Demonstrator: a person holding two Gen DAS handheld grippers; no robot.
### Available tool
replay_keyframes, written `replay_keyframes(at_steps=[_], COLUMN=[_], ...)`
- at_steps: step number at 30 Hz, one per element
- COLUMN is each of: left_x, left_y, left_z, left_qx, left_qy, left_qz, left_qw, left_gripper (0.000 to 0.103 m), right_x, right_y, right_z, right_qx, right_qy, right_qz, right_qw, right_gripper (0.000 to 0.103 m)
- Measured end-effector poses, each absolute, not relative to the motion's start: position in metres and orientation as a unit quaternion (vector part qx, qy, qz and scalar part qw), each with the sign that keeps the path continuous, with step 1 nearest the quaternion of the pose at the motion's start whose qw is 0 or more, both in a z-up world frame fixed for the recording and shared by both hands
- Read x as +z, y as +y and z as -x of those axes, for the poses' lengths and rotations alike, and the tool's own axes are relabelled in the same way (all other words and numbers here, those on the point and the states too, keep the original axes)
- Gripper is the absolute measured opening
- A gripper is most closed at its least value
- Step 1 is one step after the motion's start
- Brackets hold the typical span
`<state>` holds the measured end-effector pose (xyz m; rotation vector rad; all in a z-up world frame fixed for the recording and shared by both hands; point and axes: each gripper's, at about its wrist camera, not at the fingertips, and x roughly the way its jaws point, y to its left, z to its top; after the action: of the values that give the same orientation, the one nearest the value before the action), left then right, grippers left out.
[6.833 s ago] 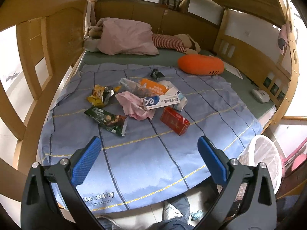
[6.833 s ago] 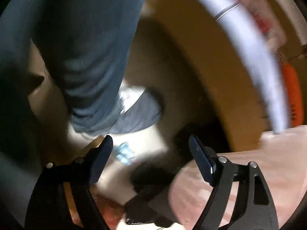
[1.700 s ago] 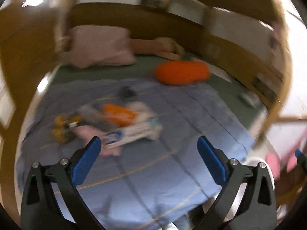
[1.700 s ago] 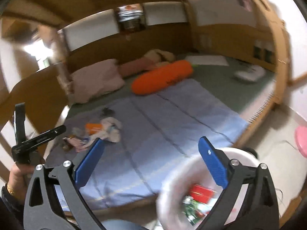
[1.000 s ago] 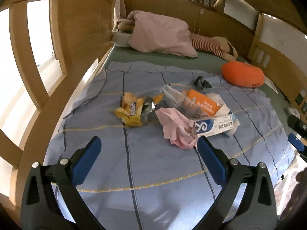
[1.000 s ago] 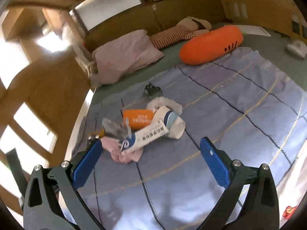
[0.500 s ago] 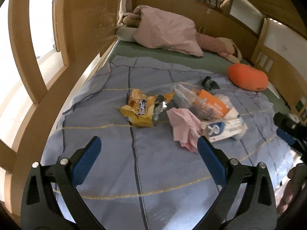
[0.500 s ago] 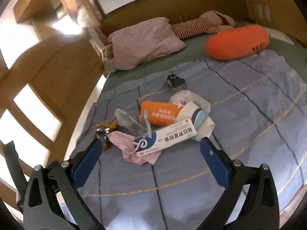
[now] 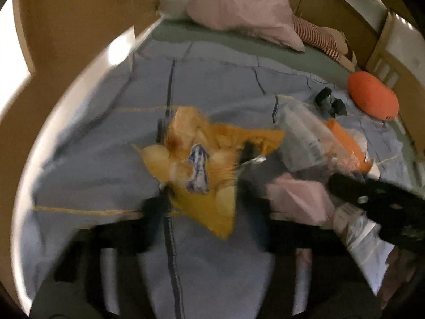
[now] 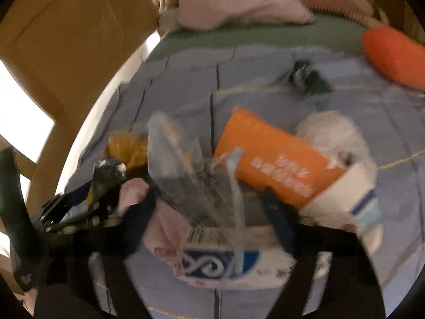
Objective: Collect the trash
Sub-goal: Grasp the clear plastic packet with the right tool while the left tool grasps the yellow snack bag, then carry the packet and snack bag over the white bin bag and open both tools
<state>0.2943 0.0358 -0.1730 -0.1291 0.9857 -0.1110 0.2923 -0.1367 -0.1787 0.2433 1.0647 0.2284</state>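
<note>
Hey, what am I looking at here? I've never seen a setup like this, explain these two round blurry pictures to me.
A person holds a two-finger gripper in each hand, each with a camera looking along its jaws. Both views show rubbish on a blue striped quilt. The left gripper has just been closing its jaws around a crumpled yellow snack wrapper, and the right gripper around a white-and-blue cardboard box under a clear plastic bag. Blur hides whether either grips yet.

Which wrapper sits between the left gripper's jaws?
The yellow snack bag, between the closing jaws of the left gripper. The clear bag and orange pack lie further right.
</note>
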Motion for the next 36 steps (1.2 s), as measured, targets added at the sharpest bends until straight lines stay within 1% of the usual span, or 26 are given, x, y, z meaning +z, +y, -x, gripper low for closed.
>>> replay_keyframes(at_steps=[1,2,3,6,11,13,16,19,22,24,27,36], left_x=[-0.174,-0.172,-0.17,-0.147,-0.083,-0.067,-0.056,-0.053,-0.047,-0.043,-0.046,-0.049], left_y=[0.043,0.045,0.045,0.047,0.043,0.037,0.025,0.015,0.006,0.002,0.0,-0.003], left_z=[-0.294,-0.294,-0.294,-0.283,-0.234,-0.213,-0.186,-0.166,-0.139,-0.126,-0.116,-0.111], left_qx=[-0.055,-0.054,-0.055,-0.064,-0.079,-0.094,-0.112,-0.121,-0.131,-0.136,-0.145,-0.142], left_qy=[0.466,0.462,0.461,0.44,0.358,0.337,0.323,0.325,0.317,0.311,0.314,0.323], left_qz=[0.088,0.092,0.088,0.084,0.078,0.078,0.072,0.068,0.048,0.04,0.035,0.03], left_qw=[0.879,0.88,0.881,0.892,0.927,0.934,0.937,0.936,0.938,0.94,0.938,0.935], left_gripper=[0.039,0.029,0.006,0.006,0.006,0.006,0.006,0.006,0.006,0.006,0.006,0.006], right_x=[-0.183,-0.184,-0.181,-0.162,-0.107,-0.087,-0.063,-0.043,-0.038,-0.046,-0.059,-0.067], right_y=[-0.135,-0.135,-0.136,-0.144,-0.162,-0.168,-0.17,-0.167,-0.169,-0.173,-0.18,-0.181], right_z=[-0.294,-0.293,-0.291,-0.279,-0.241,-0.219,-0.188,-0.143,-0.112,-0.091,-0.085,-0.08], right_qx=[0.115,0.117,0.117,0.12,0.128,0.142,0.137,0.101,0.074,0.064,0.053,0.046], right_qy=[0.512,0.509,0.502,0.46,0.376,0.351,0.326,0.295,0.282,0.291,0.316,0.321], right_qz=[-0.117,-0.116,-0.117,-0.138,-0.179,-0.203,-0.198,-0.166,-0.153,-0.146,-0.146,-0.127], right_qw=[0.843,0.845,0.849,0.869,0.9,0.903,0.914,0.936,0.944,0.943,0.936,0.938], right_gripper=[0.044,0.032,0.024,0.019,0.018,0.018,0.018,0.018,0.018,0.018,0.018,0.018])
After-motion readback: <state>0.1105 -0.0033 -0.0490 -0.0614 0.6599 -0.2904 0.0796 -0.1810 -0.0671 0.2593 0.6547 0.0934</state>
